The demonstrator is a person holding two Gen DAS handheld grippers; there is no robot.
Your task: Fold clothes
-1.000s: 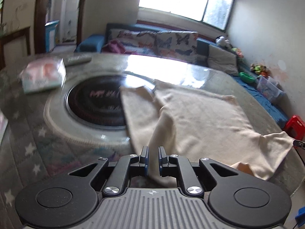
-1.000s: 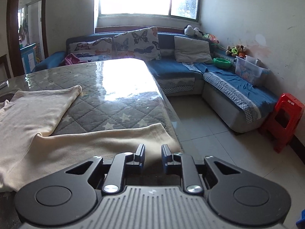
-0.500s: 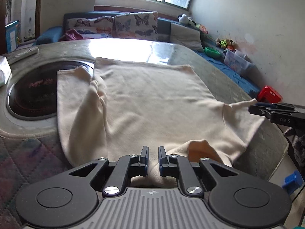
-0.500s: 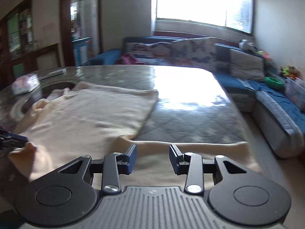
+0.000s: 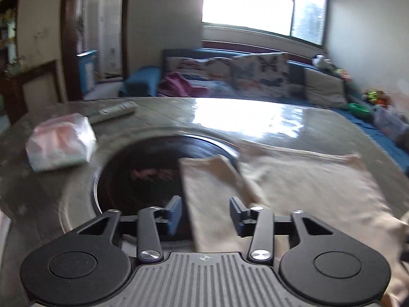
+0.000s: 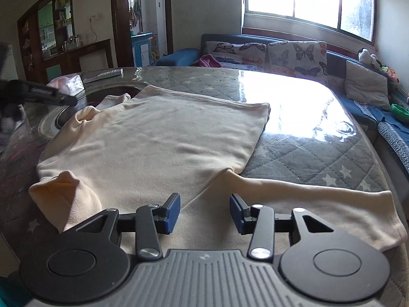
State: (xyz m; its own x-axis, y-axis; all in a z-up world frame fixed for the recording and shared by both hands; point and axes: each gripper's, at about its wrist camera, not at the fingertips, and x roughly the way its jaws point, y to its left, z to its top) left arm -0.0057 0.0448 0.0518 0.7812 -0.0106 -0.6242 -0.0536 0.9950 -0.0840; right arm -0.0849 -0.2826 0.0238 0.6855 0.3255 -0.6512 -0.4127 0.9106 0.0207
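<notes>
Both jaws stood wide apart, gripping nothing. L gripper (image 5: 205,213) hovered over a sleeve (image 5: 212,186) of the cream top (image 6: 158,138); R gripper (image 6: 204,213) hovered over its near edge w/ other sleeve (image 6: 319,199) trailing right. Top lay flat on a quilted table (image 6: 319,158) under clear cover. Tissue pack (image 5: 60,143) & remote (image 5: 112,111) sat far left; sofa (image 6: 281,51) beneath the window (image 6: 306,0).

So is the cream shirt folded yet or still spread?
Spread: cream shirt lies flat on the table, one sleeve stretched sideways.
</notes>
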